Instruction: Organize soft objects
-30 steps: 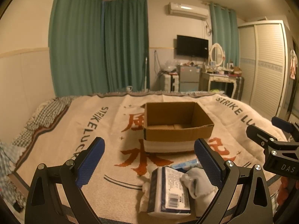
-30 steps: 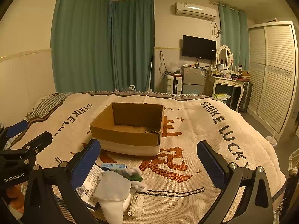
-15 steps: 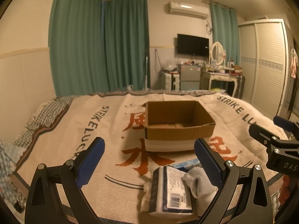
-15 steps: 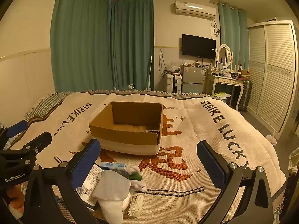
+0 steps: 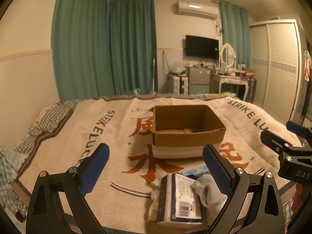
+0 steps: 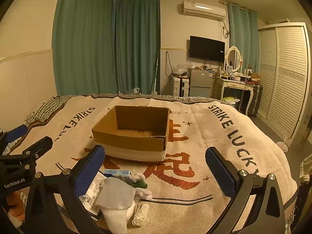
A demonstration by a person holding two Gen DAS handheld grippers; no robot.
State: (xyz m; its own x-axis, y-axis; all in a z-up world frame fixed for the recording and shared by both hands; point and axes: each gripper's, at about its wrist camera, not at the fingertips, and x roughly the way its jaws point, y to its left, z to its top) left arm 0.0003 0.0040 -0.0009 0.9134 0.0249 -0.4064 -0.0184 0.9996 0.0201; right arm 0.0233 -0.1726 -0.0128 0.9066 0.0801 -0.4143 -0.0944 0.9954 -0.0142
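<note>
Open left tool (image 5: 156, 165) above wrapped pack (image 5: 180, 197), cardboard box (image 5: 187, 132) beyond.

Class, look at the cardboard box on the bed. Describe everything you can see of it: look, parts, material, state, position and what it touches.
The cardboard box is a shallow, rectangular, open-topped carton of plain brown corrugated board, with a wide pale band round its lower walls. Its inside looks empty, showing only the floor flaps. One top corner looks slightly ragged. It stands upright, mid-bed, on the cream blanket with orange characters, beyond both open grippers and the heap of soft items. Nothing else touches it.

Both wrist views face the cardboard box (image 5: 187, 128) (image 6: 134, 132), seemingly near.
</note>
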